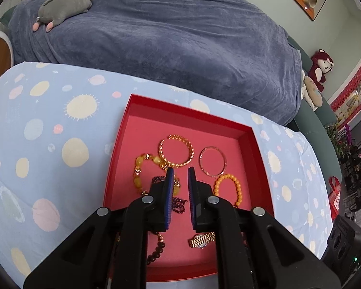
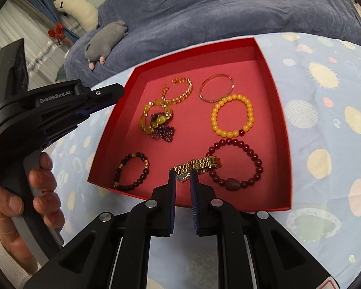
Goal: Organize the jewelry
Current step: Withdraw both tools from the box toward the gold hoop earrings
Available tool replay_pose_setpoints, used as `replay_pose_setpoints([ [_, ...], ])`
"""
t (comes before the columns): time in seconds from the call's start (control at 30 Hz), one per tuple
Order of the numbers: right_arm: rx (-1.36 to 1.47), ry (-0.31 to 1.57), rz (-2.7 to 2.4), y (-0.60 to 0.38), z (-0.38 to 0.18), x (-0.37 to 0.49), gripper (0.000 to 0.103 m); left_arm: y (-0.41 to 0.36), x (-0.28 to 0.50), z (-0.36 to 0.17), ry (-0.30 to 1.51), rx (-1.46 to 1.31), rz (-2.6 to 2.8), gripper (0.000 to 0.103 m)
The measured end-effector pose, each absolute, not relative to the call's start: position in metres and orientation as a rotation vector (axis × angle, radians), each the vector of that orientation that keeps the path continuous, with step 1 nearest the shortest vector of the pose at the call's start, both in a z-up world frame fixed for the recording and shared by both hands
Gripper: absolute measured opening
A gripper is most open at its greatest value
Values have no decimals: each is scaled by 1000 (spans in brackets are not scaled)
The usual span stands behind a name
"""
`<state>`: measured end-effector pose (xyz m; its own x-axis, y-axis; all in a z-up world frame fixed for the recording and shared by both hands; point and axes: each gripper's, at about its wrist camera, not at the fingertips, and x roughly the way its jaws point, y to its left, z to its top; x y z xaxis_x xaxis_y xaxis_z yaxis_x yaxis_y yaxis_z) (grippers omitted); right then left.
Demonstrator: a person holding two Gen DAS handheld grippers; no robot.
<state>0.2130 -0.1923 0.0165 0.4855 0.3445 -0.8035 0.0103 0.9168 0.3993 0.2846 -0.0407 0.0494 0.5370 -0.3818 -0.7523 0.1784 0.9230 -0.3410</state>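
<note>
Jewelry lies spread in the red box [image 2: 274, 110] on the table [image 2: 325, 144]. Right tool [image 2: 182, 177] hovers just before the gold watch [image 2: 195, 166], fingers narrowly apart, empty. Left tool [image 1: 179, 172], likewise narrowly parted and empty, hangs over the purple chain [image 1: 179, 203].

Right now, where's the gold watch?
In the right wrist view, the gold watch lies near the red tray's front edge, just ahead of the right gripper, touching the dark red bead bracelet.
</note>
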Motion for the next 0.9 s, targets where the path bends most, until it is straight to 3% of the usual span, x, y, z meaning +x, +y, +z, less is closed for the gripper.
replay_pose_setpoints([
  [0.17, 327, 1112, 227, -180, 9, 229, 12, -37, 275, 42, 952, -228, -327, 18],
  [0.37, 240, 1188, 217, -167, -3, 250, 11, -29, 270, 32, 976, -260, -309, 19],
  [0.57, 244, 1093, 190, -171, 16, 234, 11, -21, 256, 36, 959, -259, -292, 29],
  [0.7, 254, 1047, 174, -180, 33, 211, 12, -15, 237, 44, 946, -254, -289, 30],
  [0.9, 277, 1045, 149, -195, 43, 155, 26, -1, 191, 46, 955, -255, -270, 41],
])
